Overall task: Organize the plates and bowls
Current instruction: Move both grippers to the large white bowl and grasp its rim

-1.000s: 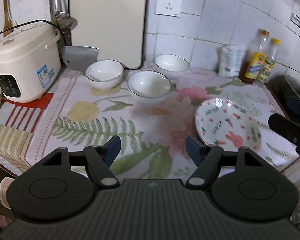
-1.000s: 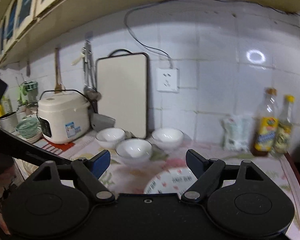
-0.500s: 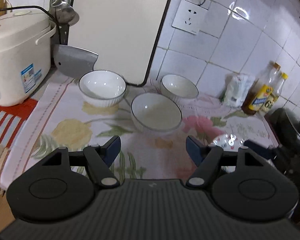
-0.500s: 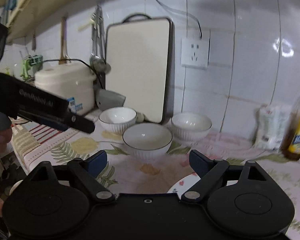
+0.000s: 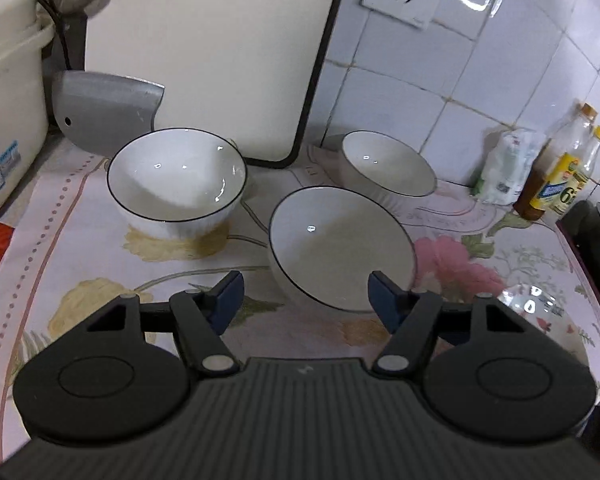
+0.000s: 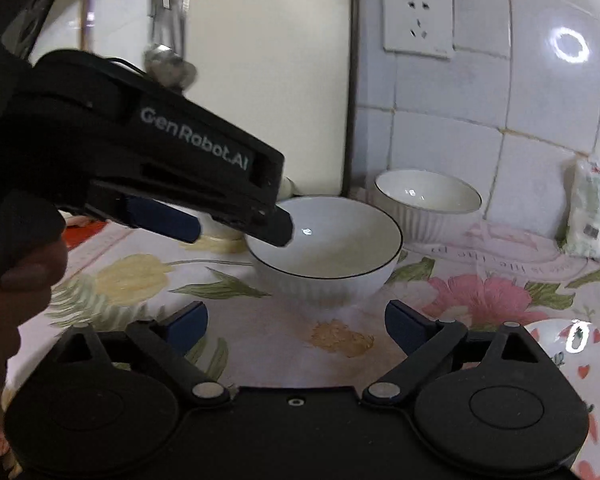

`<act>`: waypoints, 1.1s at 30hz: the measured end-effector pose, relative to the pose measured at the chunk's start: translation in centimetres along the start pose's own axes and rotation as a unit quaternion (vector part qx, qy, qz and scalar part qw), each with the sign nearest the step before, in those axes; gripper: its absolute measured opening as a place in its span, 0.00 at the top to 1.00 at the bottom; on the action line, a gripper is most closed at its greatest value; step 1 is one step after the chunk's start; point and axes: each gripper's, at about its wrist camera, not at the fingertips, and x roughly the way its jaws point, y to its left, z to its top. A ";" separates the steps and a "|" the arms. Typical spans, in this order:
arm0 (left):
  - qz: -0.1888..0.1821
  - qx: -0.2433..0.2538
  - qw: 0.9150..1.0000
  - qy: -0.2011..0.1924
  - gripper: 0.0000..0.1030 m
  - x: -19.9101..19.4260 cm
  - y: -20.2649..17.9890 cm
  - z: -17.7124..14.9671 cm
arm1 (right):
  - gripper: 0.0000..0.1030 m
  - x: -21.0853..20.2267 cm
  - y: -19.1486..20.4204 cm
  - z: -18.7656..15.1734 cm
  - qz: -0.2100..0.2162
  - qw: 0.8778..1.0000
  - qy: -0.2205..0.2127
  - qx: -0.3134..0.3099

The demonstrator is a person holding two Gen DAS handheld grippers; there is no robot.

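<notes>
Currently: left gripper (image 5: pixel 306 294) closing, empty, at near bowl (image 5: pixel 340 248); right gripper (image 6: pixel 296 326) opening, empty. Risk: pad clipping rim, bowl tipping toward counter front edge.

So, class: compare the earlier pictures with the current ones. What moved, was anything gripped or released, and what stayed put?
Both grippers came forward and down toward the front bowl. The left gripper is closing slightly and the right gripper is opening; neither has anything between its pads. Nothing was gripped or released. The three bowls, the patterned plate and the cutting board stayed where they were.
</notes>
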 end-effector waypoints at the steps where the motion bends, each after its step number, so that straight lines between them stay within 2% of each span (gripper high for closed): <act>1: -0.006 0.002 1.000 0.010 0.35 0.6 0.3 0.2 | 0.06 0.5 0.0 0.1 -0.010 1.000 0.003 0.004; 4: -0.006 -0.002 1.000 0.020 0.35 1.8 0.9 0.6 | 0.05 1.8 -0.5 0.8 -0.012 1.000 0.007 0.015; 6: -0.016 -0.010 1.000 0.025 0.44 2.3 1.3 0.9 | 0.05 2.7 -1.2 1.5 -0.013 0.999 0.020 0.027; 8: -0.029 -0.022 0.999 0.029 0.61 2.8 1.5 1.2 | 0.05 3.6 -1.7 1.8 -0.020 0.998 0.032 0.044; 11: -0.021 -0.032 0.999 0.020 0.71 3.2 1.5 1.4 | 0.05 4.5 -1.7 2.5 -0.019 0.996 0.062 0.062; 13: -0.011 -0.029 0.999 0.017 0.76 3.5 1.6 1.5 | 0.05 5.0 -1.4 2.8 -0.011 0.996 0.058 0.069; 14: -0.009 -0.031 0.999 0.020 0.79 3.8 1.7 1.6 | 0.05 5.2 -1.2 2.9 -0.020 0.996 0.055 0.063; 18: -0.006 -0.050 0.998 0.035 0.80 4.8 2.1 1.5 | 0.03 6.1 -0.9 3.1 -0.032 0.997 0.051 0.056; 22: 0.003 -0.044 0.999 0.032 0.82 5.2 1.8 1.2 | 0.01 6.6 -1.3 3.2 -0.029 0.996 0.049 0.064; 25: -0.006 -0.035 0.999 0.036 0.82 4.9 1.6 1.0 | 0.01 6.1 -1.2 3.1 -0.034 0.997 0.045 0.057; 29: -0.001 -0.014 0.999 0.036 0.82 3.5 0.7 0.7 | 0.01 4.8 -0.7 3.0 -0.037 0.998 0.034 0.034; 33: 0.006 0.003 0.999 0.034 0.82 1.4 -0.3 0.4 | 0.01 2.8 -0.6 3.0 -0.025 0.999 0.028 0.040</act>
